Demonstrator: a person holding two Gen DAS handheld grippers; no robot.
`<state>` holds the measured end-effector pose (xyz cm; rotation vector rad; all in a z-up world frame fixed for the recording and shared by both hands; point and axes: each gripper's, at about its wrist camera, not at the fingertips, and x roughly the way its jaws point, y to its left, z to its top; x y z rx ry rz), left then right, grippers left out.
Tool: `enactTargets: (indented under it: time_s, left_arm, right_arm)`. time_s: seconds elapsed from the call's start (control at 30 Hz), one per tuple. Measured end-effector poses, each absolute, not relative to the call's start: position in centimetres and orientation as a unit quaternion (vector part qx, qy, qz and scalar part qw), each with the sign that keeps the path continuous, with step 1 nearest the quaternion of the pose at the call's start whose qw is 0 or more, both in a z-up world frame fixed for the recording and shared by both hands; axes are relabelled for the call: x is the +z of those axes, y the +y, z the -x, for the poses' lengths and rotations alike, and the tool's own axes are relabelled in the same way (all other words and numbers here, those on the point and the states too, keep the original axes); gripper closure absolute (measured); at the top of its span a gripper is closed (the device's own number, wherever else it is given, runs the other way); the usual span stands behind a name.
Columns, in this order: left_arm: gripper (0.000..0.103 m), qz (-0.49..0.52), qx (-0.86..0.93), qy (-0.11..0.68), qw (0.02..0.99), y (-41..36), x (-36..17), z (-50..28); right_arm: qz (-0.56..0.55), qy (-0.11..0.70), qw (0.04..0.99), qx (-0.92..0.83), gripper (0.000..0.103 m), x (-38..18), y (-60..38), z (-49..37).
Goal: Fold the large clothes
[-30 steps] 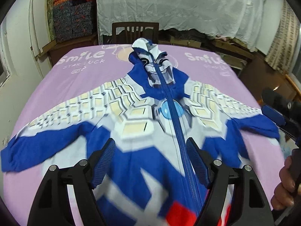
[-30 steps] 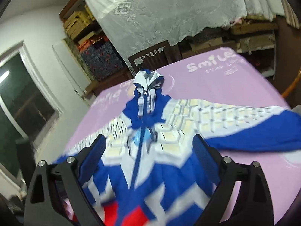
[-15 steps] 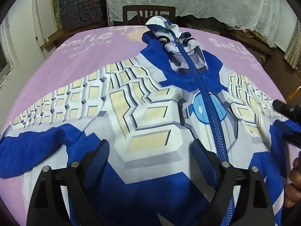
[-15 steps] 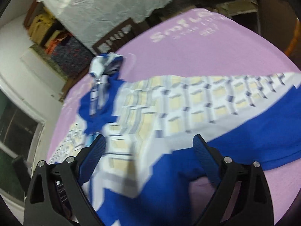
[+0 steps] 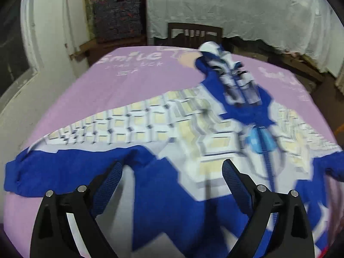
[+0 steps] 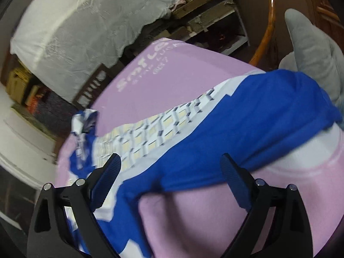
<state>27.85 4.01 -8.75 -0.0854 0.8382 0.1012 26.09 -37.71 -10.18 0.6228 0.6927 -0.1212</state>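
Observation:
A large blue, white and cream hooded zip jacket (image 5: 193,142) lies face up, sleeves spread, on a pink sheet (image 5: 120,86). My left gripper (image 5: 172,178) is open and empty, hovering over the jacket's left side near the armpit; the left sleeve (image 5: 71,150) stretches to the left. My right gripper (image 6: 171,172) is open and empty above the right sleeve (image 6: 247,133), whose blue cuff reaches the table's right edge. The hood (image 6: 83,122) shows at the left in the right wrist view.
A dark wooden chair (image 5: 194,34) stands behind the table's far edge. White draped cloth (image 5: 247,8) covers the back. Stacked boxes (image 5: 118,17) stand at the back left. A grey soft item (image 6: 314,49) and a wooden rim (image 6: 266,28) lie beyond the right edge.
My left gripper has swung left toward the left sleeve and armpit. My right gripper has moved right and now looks along the right sleeve toward its cuff. Both stay open.

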Motion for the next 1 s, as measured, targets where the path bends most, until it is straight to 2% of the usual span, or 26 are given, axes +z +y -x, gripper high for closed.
enactTargets:
  time_s: [0.2,0.43,0.73,0.83,0.93,1.0]
  left_arm:
    - [0.006,0.036,0.025,0.417,0.908,1.0,-7.6,-28.2]
    - [0.004,0.034,0.023,0.456,0.889,0.7,-12.3,-28.9]
    - [0.003,0.016,0.035,0.455,0.890,0.6,-12.7,-29.3]
    - [0.003,0.016,0.035,0.455,0.890,0.5,-12.7,-29.4]
    - [0.003,0.016,0.035,0.455,0.890,0.5,-12.7,-29.3]
    - [0.003,0.015,0.035,0.455,0.890,0.5,-12.7,-29.3]
  right_arm:
    - [-0.318,0.312,0.894,-0.036,0.012,-9.7,-38.4,-24.0]
    - [-0.360,0.274,0.890,-0.053,0.023,-9.0,-41.4,-21.6]
    - [-0.444,0.267,0.852,-0.074,0.024,-10.9,-45.2,-19.6]
    - [-0.461,0.269,0.842,-0.079,0.031,-11.5,-45.7,-19.1]
    - [-0.461,0.266,0.842,-0.087,0.032,-11.6,-45.9,-18.8]
    - [-0.455,0.271,0.841,-0.108,0.038,-11.7,-45.8,-19.0]
